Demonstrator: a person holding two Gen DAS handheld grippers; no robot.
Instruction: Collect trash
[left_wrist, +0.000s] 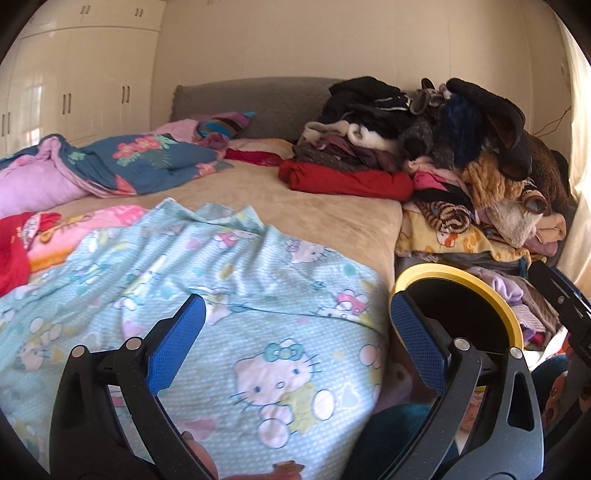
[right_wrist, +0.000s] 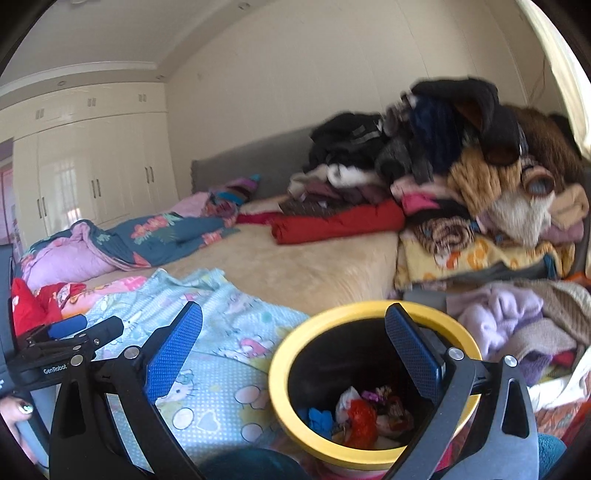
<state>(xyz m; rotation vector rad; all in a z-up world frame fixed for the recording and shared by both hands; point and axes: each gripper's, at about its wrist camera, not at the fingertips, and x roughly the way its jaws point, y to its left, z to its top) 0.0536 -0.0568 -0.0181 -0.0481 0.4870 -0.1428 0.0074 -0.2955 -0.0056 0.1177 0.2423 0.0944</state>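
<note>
Blue-padded fingers (right_wrist: 173, 354) of the right gripper (right_wrist: 293, 350) are seen spread wide with nothing between them, one finger over the light blue cartoon-print blanket (right_wrist: 221, 369), the other in front of the bin's mouth. Just below and beyond them stands the bin (right_wrist: 291, 413), black inside with a yellow rim, beside the bed's near corner. Trash (right_wrist: 360, 413) lies at its bottom: a red piece, a blue piece and crumpled wrappers. At the left edge of the right wrist view, the left gripper (right_wrist: 74, 332) is shown from the side, with a hand (right_wrist: 14, 413) beneath it.

In the left wrist view, the left gripper (left_wrist: 297, 345) is likewise shown with fingers (left_wrist: 177, 339) spread and empty over the blanket (left_wrist: 221, 295); the bin (left_wrist: 498, 299) appears behind its right finger.

Farther back, the bed (left_wrist: 303, 206) carries a beige cover, a blue floral quilt (left_wrist: 147, 162) and a rolled red cloth (left_wrist: 347, 181). A heap of clothes (left_wrist: 461, 147) is piled at the bed's right side. White wardrobes (left_wrist: 81, 81) line the far left wall.
</note>
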